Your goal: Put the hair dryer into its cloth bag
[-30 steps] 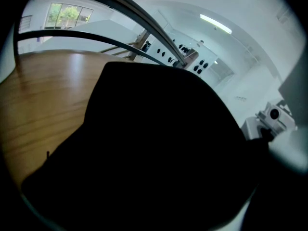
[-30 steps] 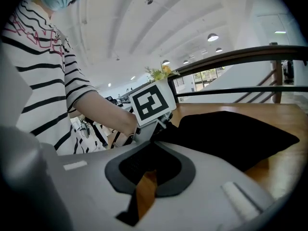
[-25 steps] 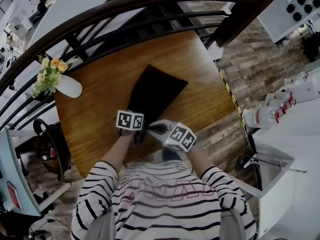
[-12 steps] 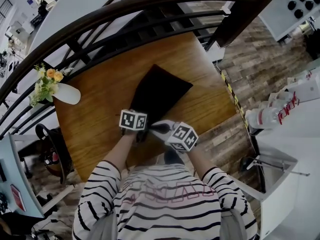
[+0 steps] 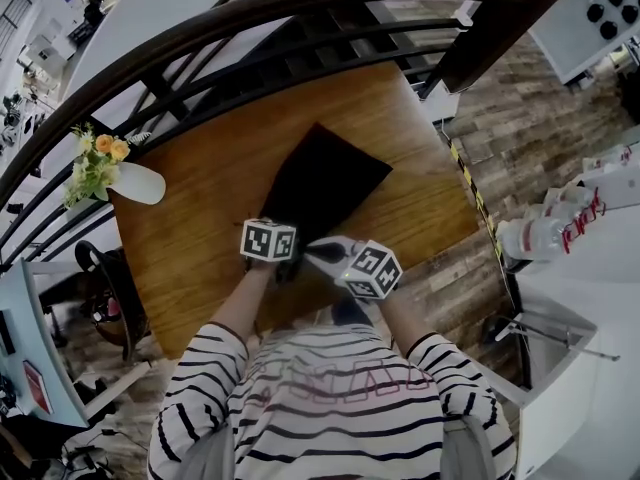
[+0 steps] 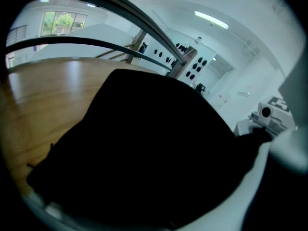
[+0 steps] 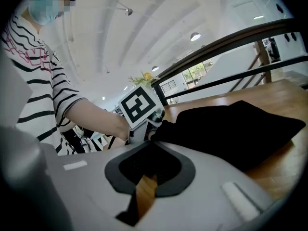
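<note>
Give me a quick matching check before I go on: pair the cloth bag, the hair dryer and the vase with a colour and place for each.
Things:
1. cloth bag
2. hair dryer
3. vase

Colour and place:
A. white, holding flowers, at the left edge of the table
B. pale grey, toward the table's near edge
C. black, across the middle of the table

Pairs: 1-C, 2-B, 3-A

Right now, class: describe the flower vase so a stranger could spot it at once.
Find the wooden table beside the dark curved railing. At its left corner sits a white vase of yellow flowers. Unlike the black cloth bag mid-table, it is pale and rounded.
</note>
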The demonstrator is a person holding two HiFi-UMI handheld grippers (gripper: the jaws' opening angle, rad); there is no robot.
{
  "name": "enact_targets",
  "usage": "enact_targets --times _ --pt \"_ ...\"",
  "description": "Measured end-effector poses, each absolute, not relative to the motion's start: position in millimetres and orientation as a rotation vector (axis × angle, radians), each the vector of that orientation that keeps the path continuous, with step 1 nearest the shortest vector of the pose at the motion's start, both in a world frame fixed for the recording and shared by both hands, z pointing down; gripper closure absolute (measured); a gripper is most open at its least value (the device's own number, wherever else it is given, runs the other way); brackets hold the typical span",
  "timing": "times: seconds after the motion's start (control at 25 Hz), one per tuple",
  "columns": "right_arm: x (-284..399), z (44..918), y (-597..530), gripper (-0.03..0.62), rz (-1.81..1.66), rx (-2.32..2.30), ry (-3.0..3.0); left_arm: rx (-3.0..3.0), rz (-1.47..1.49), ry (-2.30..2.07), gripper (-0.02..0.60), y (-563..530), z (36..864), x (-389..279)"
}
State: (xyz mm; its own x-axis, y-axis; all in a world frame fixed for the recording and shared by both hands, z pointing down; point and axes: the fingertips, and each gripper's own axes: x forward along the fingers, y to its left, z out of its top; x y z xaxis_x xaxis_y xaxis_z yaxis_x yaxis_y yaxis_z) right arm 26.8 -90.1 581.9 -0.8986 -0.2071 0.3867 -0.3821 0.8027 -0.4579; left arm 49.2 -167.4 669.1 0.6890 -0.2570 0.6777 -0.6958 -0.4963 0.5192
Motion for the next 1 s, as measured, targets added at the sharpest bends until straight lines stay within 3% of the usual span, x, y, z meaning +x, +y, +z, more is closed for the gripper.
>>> enact_targets --times 1.0 --pt "-2.0 580.9 -71.0 0.582 0.786 0.436 -2.669 2.155 0.9 -0.837 0.285 -123.8 674.2 1.4"
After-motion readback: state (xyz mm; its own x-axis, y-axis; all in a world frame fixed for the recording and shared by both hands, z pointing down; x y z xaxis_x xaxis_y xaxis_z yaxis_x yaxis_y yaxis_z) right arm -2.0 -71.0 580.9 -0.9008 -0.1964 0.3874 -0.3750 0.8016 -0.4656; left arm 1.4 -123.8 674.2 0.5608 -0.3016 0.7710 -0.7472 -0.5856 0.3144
